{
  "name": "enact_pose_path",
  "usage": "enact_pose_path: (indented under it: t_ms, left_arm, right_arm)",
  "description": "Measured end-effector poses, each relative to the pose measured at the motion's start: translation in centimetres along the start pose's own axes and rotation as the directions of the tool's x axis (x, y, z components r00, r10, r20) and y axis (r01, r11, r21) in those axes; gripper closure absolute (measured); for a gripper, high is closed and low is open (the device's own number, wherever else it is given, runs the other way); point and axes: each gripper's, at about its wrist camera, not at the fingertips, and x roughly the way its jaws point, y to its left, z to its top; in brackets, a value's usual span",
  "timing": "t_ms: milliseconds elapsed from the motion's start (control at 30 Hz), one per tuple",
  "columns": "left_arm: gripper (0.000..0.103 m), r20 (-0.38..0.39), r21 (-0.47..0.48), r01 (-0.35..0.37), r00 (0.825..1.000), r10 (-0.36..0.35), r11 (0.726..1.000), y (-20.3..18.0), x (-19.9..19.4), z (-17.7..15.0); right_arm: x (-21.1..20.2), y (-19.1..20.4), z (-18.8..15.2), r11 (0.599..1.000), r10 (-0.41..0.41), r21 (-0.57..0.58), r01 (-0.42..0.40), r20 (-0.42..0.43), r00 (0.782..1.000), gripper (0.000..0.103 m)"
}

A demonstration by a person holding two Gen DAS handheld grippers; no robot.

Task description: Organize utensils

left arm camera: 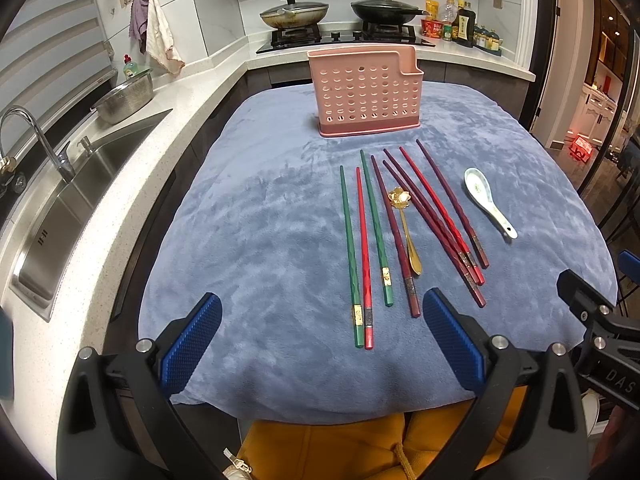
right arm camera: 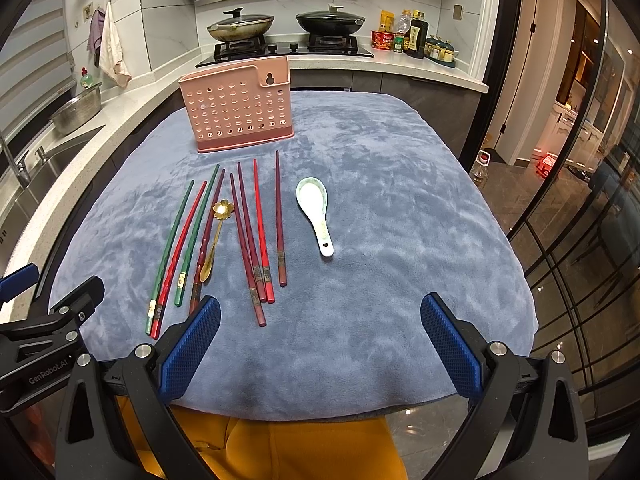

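A pink perforated utensil holder [left arm camera: 368, 94] [right arm camera: 238, 106] stands upright at the far end of the blue cloth [left arm camera: 260, 220] [right arm camera: 400, 220]. Several green, red and dark red chopsticks [left arm camera: 376, 232] [right arm camera: 256, 232] lie side by side in front of it. A gold flower-headed spoon [left arm camera: 406, 228] [right arm camera: 214, 236] lies among them. A white ceramic spoon [left arm camera: 486, 200] [right arm camera: 316, 208] lies to their right. My left gripper [left arm camera: 322, 344] is open and empty at the near edge, left of the chopsticks. My right gripper [right arm camera: 320, 344] is open and empty at the near edge, below the ceramic spoon.
A steel sink [left arm camera: 68, 208] with tap and a metal bowl [left arm camera: 126, 98] lie along the left counter. A stove with two lidded pans [left arm camera: 340, 12] and bottles [left arm camera: 460, 22] is behind the holder. A glass partition [right arm camera: 580, 220] stands to the right.
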Motion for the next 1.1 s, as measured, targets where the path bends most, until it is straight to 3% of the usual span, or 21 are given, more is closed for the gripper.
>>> enact_pose_path:
  t_ms: [900,1100]
  left_arm:
    - [0.007,-0.005,-0.004,0.007,1.000,-0.007,1.000,0.1,0.0,0.0]
    - [0.007,-0.052,-0.059,0.064,0.996,-0.067,0.996,0.8,1.3,-0.1]
  right_arm:
    - [0.1,-0.1,0.1,1.000,0.003,0.003,-0.003,-0.002,1.000,0.007]
    - [0.6,-0.2,0.0,1.000,0.007,0.012,-0.006,-0.007,1.000,0.007]
